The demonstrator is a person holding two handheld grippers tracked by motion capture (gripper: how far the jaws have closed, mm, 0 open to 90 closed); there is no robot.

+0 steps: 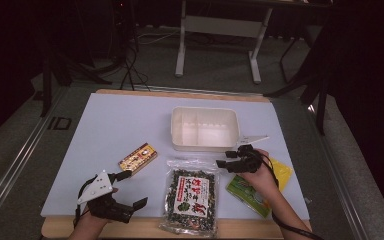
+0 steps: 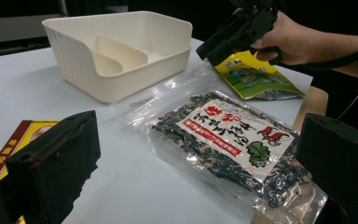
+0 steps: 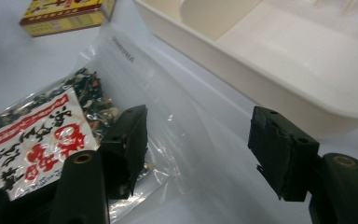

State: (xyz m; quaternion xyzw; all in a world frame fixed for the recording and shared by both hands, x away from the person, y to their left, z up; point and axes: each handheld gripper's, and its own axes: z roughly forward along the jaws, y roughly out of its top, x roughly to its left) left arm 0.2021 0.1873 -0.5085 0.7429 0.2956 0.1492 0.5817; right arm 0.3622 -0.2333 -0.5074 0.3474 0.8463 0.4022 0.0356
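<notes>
Right tool point(image 1: 228, 159) sits over the clear top corner of the seaweed bag point(image 1: 190, 195), jaws apart, nothing pinched. In the right gripper view the right tool point(image 3: 200, 154) straddles the empty clear plastic at the bag's sealed end; one jaw is at or just above the film near the dark contents, the other stands off over the bare surface point(image 3: 9, 79) beside the tray wall. Contact cannot be told for sure. The pads are not pressing, so it counts as released.

The white tray point(image 1: 205, 128) is at 12 o'clock from the right tool, just beyond it, with a divider inside. The green-yellow packet point(image 1: 252, 192) is at 5 o'clock, partly under the person's right hand point(image 1: 260, 175). The seaweed bag lies flat at 7 o'clock from that tool, near the front edge of the surface, label up.

Left tool point(image 1: 135, 189) is at 9 o'clock from the bag, well apart from it, jaws wide and empty, low over the surface. The small yellow-red box point(image 1: 138, 157) is at 12 o'clock from the left tool, near one jaw tip. In the left gripper view the bag point(image 2: 233, 140) lies between the two black jaws, farther off, untouched.
</notes>
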